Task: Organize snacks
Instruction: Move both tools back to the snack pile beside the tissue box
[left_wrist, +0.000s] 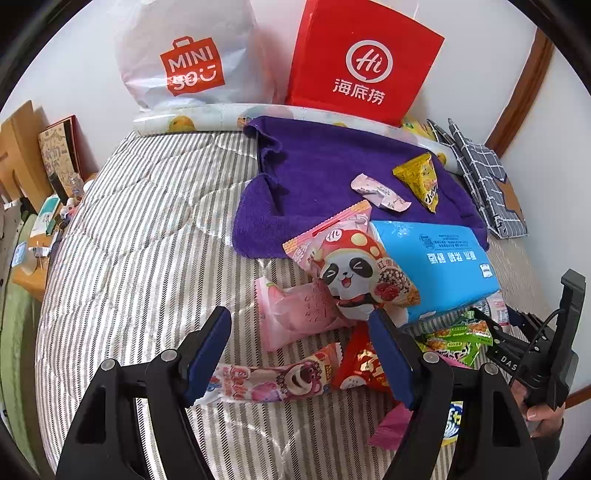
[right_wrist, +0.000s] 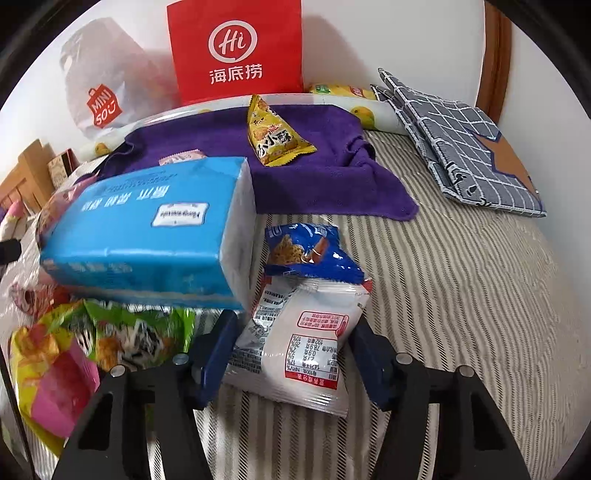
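Observation:
Snacks lie on a striped bed. My left gripper (left_wrist: 299, 325) is open over a pink packet (left_wrist: 299, 314), a bear-print candy bag (left_wrist: 273, 380) and a red packet (left_wrist: 364, 365); a panda snack bag (left_wrist: 354, 273) leans on a blue tissue pack (left_wrist: 439, 262). My right gripper (right_wrist: 291, 332) is open with a white snack packet (right_wrist: 299, 347) lying between its fingers; whether they touch it I cannot tell. A blue snack bag (right_wrist: 306, 251) lies just beyond. A yellow triangular snack (right_wrist: 273, 136) and a small pink wrapper (left_wrist: 376, 192) rest on a purple towel (left_wrist: 325, 162).
A red Haidilao bag (left_wrist: 365, 62) and a white Miniso bag (left_wrist: 184, 59) stand against the wall. A grey checked cloth bag (right_wrist: 458, 144) lies at the right. Green and pink packets (right_wrist: 110, 332) sit at left of the right gripper. A cluttered bedside table (left_wrist: 40, 221) is at far left.

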